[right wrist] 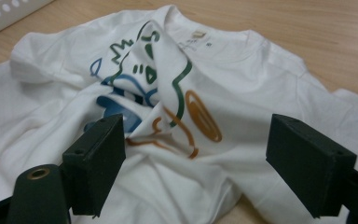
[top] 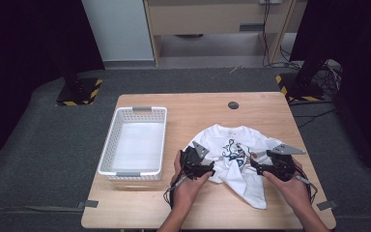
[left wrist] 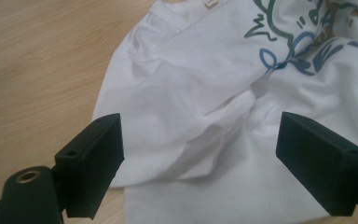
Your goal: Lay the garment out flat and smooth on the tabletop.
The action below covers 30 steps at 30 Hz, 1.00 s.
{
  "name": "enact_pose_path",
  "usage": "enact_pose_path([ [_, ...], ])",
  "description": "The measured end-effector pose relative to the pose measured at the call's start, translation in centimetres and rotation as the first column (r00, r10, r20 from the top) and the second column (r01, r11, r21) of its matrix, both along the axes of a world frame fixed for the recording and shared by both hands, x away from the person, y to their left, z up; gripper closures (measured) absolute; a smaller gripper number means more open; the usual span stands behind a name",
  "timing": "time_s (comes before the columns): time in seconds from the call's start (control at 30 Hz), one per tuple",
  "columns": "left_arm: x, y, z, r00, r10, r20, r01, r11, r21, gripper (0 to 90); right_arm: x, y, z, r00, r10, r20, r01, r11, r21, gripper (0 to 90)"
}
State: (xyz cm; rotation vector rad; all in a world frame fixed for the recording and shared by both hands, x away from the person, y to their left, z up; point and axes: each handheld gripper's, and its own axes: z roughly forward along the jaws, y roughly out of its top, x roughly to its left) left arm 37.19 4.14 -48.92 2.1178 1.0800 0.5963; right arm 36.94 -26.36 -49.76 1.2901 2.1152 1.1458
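Note:
A crumpled white T-shirt [top: 236,159] with a blue, green and orange print lies on the wooden table [top: 198,108], right of centre. My left gripper [top: 200,162] sits at the shirt's left edge, and my right gripper [top: 265,162] at its right side. In the left gripper view the left gripper [left wrist: 200,158] is open, with its jaws wide apart over a folded sleeve of the T-shirt [left wrist: 200,93]. The right gripper [right wrist: 196,163] is open too in the right gripper view, its jaws straddling the bunched printed chest of the T-shirt [right wrist: 177,107]. Neither holds cloth.
A white perforated basket [top: 107,145] stands on the table's left half, empty inside. A small dark round cap [top: 233,105] is set in the table near its far edge. Beyond the table are grey floor, black stands with striped bases and a wooden cabinet.

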Motion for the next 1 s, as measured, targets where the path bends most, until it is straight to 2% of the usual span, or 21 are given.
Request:
enact_pose_path([
  [0.07, -0.6, 0.6, 0.0, 1.0000, -0.002, 0.000, 0.002, 1.0000, 0.000, 16.1, -0.8, -0.1, -0.1, 0.9999, 0.012, -0.001, -0.012, 1.000, -0.003, 22.0],
  [0.17, -1.5, 1.2, -0.2, 0.9999, -0.011, -0.011, 0.011, 0.9997, -0.023, 19.1, -2.2, -0.1, -0.3, 0.9995, 0.031, -0.007, -0.032, 0.999, -0.022, 25.0],
  [0.23, -2.1, 1.3, -0.4, 0.9996, -0.022, -0.016, 0.021, 0.9995, -0.023, 20.8, -3.1, -0.1, -0.5, 0.9988, 0.044, -0.019, -0.045, 0.999, -0.022, 28.6],
  [0.33, -3.0, 1.2, -0.9, 0.9990, -0.040, -0.020, 0.039, 0.9982, -0.045, 27.2, -4.5, 0.3, -0.9, 0.9963, 0.079, -0.035, -0.080, 0.996, -0.035, 35.7],
  [0.47, -3.9, 0.8, -1.4, 0.9972, -0.068, -0.030, 0.068, 0.9973, -0.029, 33.1, -6.3, 0.9, -1.0, 0.9928, 0.115, -0.035, -0.117, 0.991, -0.065, 47.4],
  [0.53, -4.2, 0.7, -1.4, 0.9961, -0.085, -0.024, 0.085, 0.9964, -0.010, 36.2, -7.0, 1.2, -1.1, 0.9917, 0.121, -0.043, -0.124, 0.990, -0.072, 49.7],
  [0.6, -4.1, 0.7, -1.4, 0.9952, -0.092, -0.033, 0.091, 0.9957, -0.017, 37.3, -7.5, 1.5, -1.3, 0.9897, 0.129, -0.061, -0.133, 0.989, -0.067, 49.5],
  [0.67, -4.0, 0.4, -1.6, 0.9938, -0.101, -0.047, 0.099, 0.9945, -0.033, 38.2, -7.9, 1.9, -1.6, 0.9857, 0.151, -0.076, -0.157, 0.983, -0.092, 47.6],
  [0.73, -3.9, -0.1, -1.8, 0.9921, -0.114, -0.051, 0.113, 0.9932, -0.028, 38.4, -8.3, 2.1, -1.8, 0.9845, 0.151, -0.090, -0.160, 0.982, -0.105, 44.0],
  [0.83, -3.7, -0.7, -2.2, 0.9907, -0.123, -0.058, 0.122, 0.9923, -0.024, 38.3, -8.7, 2.3, -2.0, 0.9866, 0.139, -0.085, -0.148, 0.984, -0.102, 41.1],
  [0.93, -3.2, -1.4, -3.0, 0.9869, -0.137, -0.085, 0.136, 0.9906, -0.019, 39.3, -9.7, 3.5, -2.2, 0.9829, 0.171, -0.067, -0.180, 0.972, -0.149, 39.1],
  [1.0, -3.2, -1.6, -3.2, 0.9854, -0.143, -0.091, 0.143, 0.9897, -0.012, 39.8, -9.8, 3.7, -2.3, 0.9820, 0.176, -0.069, -0.185, 0.970, -0.159, 39.2],
])
